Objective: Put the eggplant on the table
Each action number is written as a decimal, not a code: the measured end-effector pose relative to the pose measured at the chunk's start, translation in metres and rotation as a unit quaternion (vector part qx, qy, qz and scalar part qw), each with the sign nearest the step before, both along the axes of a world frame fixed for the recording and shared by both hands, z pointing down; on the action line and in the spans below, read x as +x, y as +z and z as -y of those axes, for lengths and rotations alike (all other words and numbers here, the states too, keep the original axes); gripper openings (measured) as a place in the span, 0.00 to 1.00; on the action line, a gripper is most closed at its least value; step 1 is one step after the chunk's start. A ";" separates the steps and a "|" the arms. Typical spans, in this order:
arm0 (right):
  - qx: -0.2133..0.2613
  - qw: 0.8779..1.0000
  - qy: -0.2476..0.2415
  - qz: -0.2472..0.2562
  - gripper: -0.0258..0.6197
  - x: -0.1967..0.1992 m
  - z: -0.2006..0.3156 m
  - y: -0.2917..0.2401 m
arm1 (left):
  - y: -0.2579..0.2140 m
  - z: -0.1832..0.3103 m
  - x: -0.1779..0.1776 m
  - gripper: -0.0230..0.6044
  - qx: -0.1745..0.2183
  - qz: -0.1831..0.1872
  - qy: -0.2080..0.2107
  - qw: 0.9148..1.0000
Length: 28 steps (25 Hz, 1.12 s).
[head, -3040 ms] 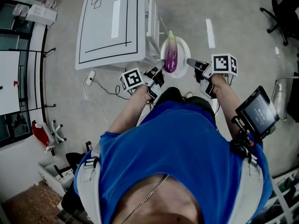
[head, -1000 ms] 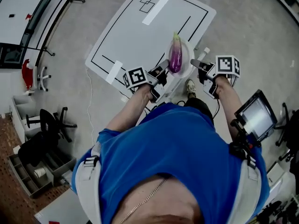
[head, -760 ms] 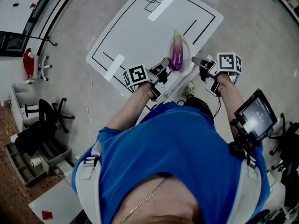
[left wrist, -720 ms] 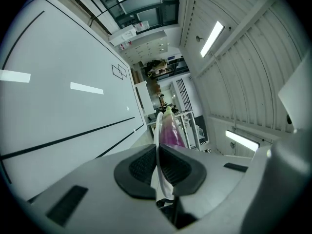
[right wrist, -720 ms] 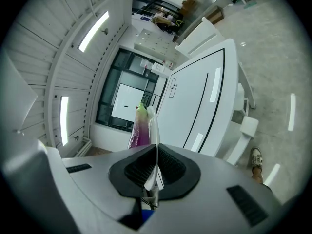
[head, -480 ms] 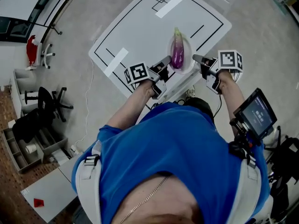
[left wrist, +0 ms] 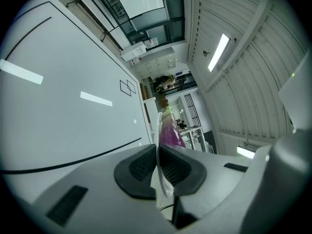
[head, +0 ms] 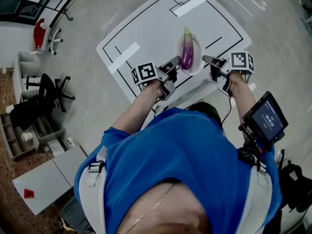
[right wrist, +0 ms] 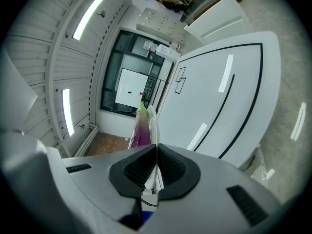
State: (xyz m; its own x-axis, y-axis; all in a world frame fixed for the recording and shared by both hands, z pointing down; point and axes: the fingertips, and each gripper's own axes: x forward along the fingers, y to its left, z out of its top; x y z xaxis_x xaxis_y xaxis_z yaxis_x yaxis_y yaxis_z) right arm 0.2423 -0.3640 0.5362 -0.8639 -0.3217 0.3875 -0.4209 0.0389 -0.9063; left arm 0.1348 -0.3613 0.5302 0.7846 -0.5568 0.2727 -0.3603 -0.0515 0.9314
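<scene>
Both hands are up front here, and the white plate (head: 197,58) sits right between them, over the near edge of the white worktop (head: 156,26). The left hand-held gripper (head: 173,64) bites the plate's left rim; in the left gripper view its dark pads (left wrist: 141,167) are pressed together on the thin white edge of the plate (left wrist: 163,182). The right hand-held gripper (head: 207,60) does the same on the plate's right rim, with its jaws pinched tight on the rim (right wrist: 152,126) in the right gripper view. The purple eggplant (head: 187,53) lies along the middle of the plate, with its green stem at the plate's far end. From either gripper it shows just past the clamped rim (left wrist: 169,130) (right wrist: 142,128). Whether the plate touches the worktop, I can't tell. Black lines and two pale tape strips (head: 124,57) mark the worktop beyond and left of the plate.
</scene>
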 end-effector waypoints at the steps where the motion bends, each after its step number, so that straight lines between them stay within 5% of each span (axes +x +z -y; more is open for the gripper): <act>1: -0.002 1.000 -0.003 0.003 0.06 -0.001 -0.001 0.000 | 0.000 -0.001 -0.001 0.08 0.000 0.001 -0.003 1.000; 28: -0.039 0.997 -0.024 0.068 0.06 -0.012 -0.009 0.022 | 0.015 -0.012 -0.013 0.08 -0.031 0.020 -0.034 0.999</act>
